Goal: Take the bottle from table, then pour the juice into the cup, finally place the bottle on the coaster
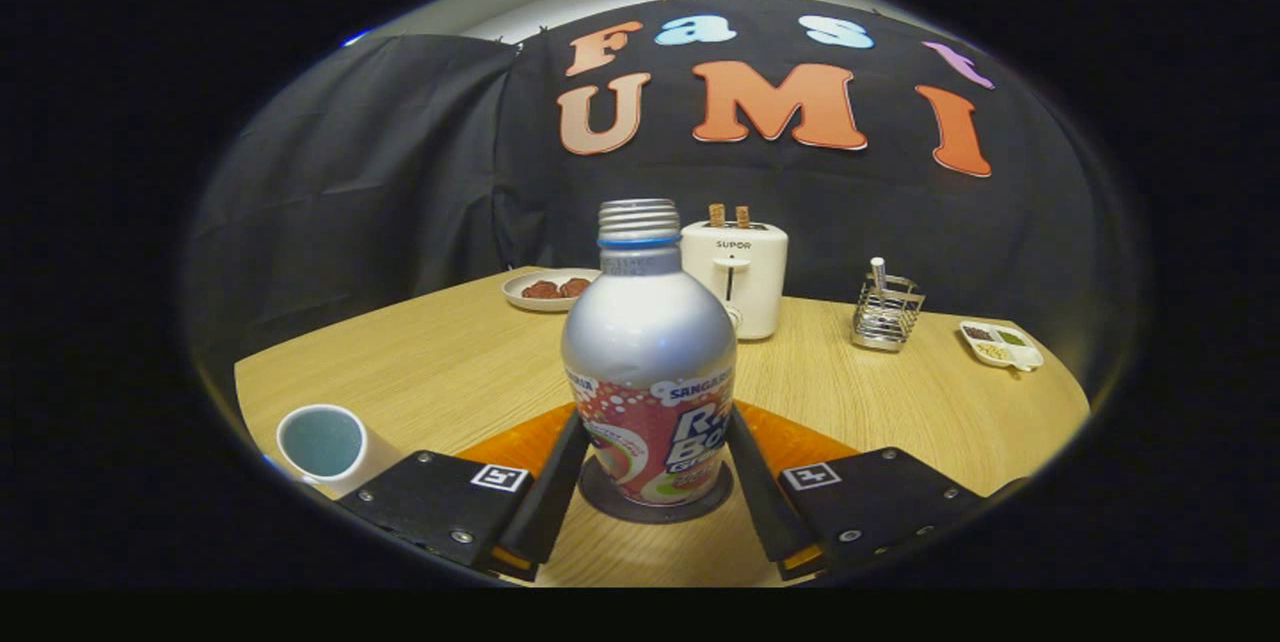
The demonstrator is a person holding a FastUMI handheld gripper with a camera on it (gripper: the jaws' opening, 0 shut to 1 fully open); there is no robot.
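In the gripper view the bottle point(649, 362) stands upright between the jaws of the gripper point(652, 467). Its base sits on a dark round coaster point(610, 500) on the wooden tabletop point(430, 372). The cap is off and the threaded neck is open at the top. Each finger lies along one flank of the bottle's lower body and seems to touch it, so the jaws look pinched on the bottle, though how hard they press cannot be told.

An orange mat point(805, 444) shows just behind the bottle on both sides. The cup point(325, 444) lies near and to the left, beside the left finger, with its pale blue inside turned toward the camera; whether it holds juice is not clear.

Far across the tabletop stand a white toaster point(740, 277) with two slices in it, a plate point(548, 288) of dark food to its left, a wire rack point(886, 310) to its right, and a small divided dish point(1002, 345) at the far right.

With the bottle already seated on the coaster, the last step appears to be in hand. The next move calls for spreading the jaws evenly and drawing straight back, so neither finger drags or tips the bottle.
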